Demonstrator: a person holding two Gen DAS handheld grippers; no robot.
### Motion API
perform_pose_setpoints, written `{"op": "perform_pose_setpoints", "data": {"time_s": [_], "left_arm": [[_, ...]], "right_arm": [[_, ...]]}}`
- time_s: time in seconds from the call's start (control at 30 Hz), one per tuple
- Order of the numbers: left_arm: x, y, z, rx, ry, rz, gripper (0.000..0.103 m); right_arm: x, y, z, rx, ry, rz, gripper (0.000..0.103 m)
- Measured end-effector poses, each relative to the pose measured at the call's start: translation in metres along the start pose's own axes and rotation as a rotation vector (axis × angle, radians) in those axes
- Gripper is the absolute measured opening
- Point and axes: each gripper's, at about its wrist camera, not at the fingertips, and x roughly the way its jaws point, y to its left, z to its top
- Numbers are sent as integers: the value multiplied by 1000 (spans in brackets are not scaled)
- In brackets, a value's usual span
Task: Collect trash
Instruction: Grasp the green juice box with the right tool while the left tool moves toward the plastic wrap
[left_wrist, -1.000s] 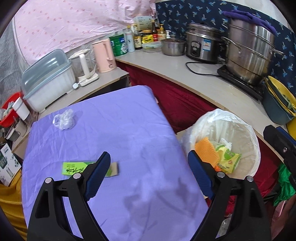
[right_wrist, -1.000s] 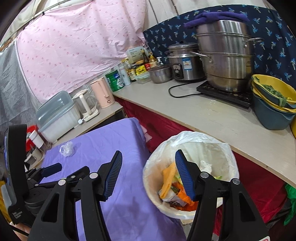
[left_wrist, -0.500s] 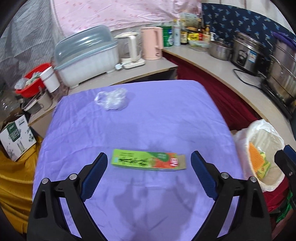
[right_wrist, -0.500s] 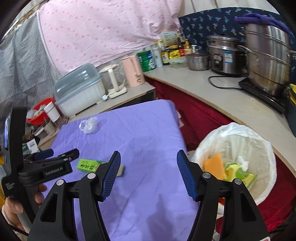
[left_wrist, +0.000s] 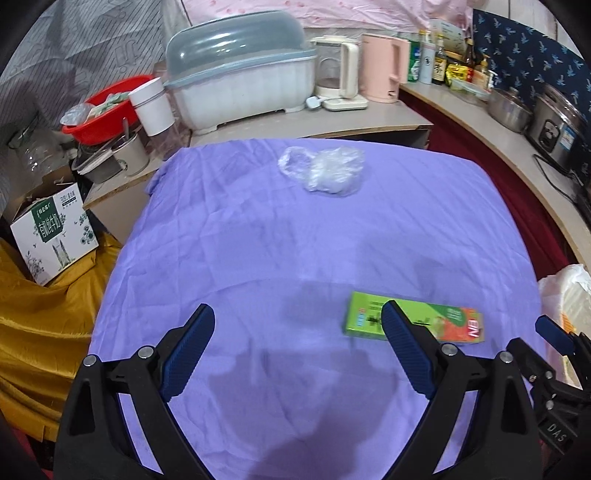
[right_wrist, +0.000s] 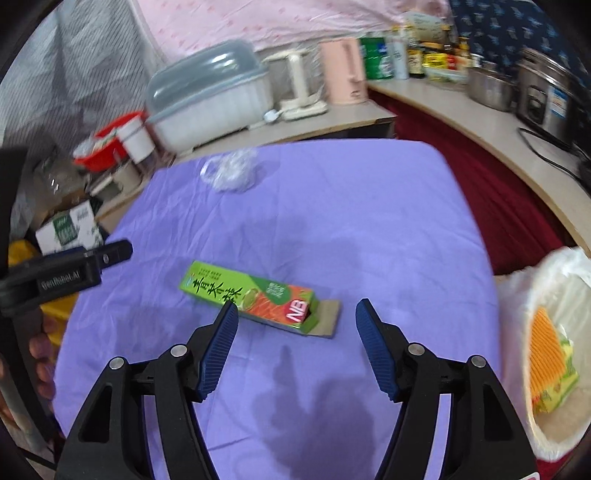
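Carton (right_wrist: 255, 295) lies flat — open flap end toward bin (right_wrist: 517, 291).

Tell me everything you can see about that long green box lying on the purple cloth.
The green box is a long, slim carton that looks like printed cardboard: green with dark characters at one end, orange-red with white letters at the other. That orange end is open, its brown flap folded out flat. It lies flat and slanted on the purple cloth, touching only the cloth. The right gripper hovers just short of it, jaws open and empty.
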Motion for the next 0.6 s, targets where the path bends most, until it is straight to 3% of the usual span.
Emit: {"op": "perform_pose_setpoints", "data": {"time_s": [0.33,0.6], "left_arm": [[38,44,0,-118,71,30,87],[53,54,0,-137,96,26,87]], "right_arm": [[72,36,30,-171,161,78,66],[89,36,11,-234,268,113,67]]}}
